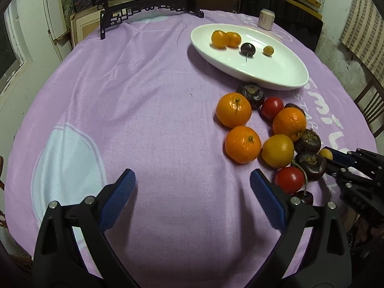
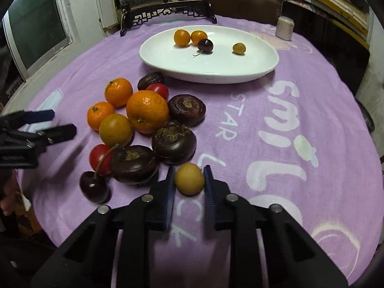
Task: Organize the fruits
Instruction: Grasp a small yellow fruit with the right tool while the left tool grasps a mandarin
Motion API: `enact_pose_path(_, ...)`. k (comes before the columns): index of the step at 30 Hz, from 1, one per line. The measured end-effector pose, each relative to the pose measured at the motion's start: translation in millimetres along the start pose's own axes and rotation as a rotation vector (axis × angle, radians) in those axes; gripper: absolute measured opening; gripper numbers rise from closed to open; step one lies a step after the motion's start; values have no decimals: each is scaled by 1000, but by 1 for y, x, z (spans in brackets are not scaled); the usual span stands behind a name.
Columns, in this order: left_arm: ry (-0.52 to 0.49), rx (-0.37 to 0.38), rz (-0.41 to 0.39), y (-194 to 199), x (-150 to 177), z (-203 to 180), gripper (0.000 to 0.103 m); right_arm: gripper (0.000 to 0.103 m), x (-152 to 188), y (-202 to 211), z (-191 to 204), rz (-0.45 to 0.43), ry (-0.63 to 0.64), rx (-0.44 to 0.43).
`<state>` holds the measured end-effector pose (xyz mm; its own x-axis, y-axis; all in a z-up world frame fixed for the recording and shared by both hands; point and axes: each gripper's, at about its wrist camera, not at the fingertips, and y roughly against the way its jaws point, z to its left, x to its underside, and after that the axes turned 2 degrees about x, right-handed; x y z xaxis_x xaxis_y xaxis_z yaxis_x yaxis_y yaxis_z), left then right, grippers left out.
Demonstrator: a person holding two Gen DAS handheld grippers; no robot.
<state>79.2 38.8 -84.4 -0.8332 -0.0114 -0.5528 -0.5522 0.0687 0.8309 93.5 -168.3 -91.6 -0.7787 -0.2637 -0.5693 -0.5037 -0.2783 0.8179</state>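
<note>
Right gripper (image 2: 189, 180): jaws narrowed around the small yellow fruit (image 2: 189, 179), both pads at its sides, at the near edge of the fruit pile. Left gripper (image 1: 192, 187): jaws wide, empty. Risk: the round fruit may squirt free or nudge the adjacent water chestnut (image 2: 134, 163). Surface: soft lilac printed cloth (image 2: 276, 110); white oval plate (image 2: 208, 70) beyond; cluttered, dim room
</note>
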Motion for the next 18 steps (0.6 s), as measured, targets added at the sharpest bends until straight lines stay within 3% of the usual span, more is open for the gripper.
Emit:
enact_pose_path(6,-25,26,31,-17,-1,-14,97,24,8,15,-9,-3,-38,33)
enact_pose_path(10,-59,-2,15,-27,-6,-27,89,24,11,18,-16,-7,-65,20)
enact_pose_path(13,-81,-1,-11,-31,-14,-35,76,24,11,21,-20,-13,-83,2)
enact_pose_path(16,-93,77,-25,-28,-19,-40,37,24,11,22,-21,-14,-93,-7)
enact_pose_path(18,-100,78,-26,-27,-18,-43,37,24,11,24,-22,-18,-100,-10)
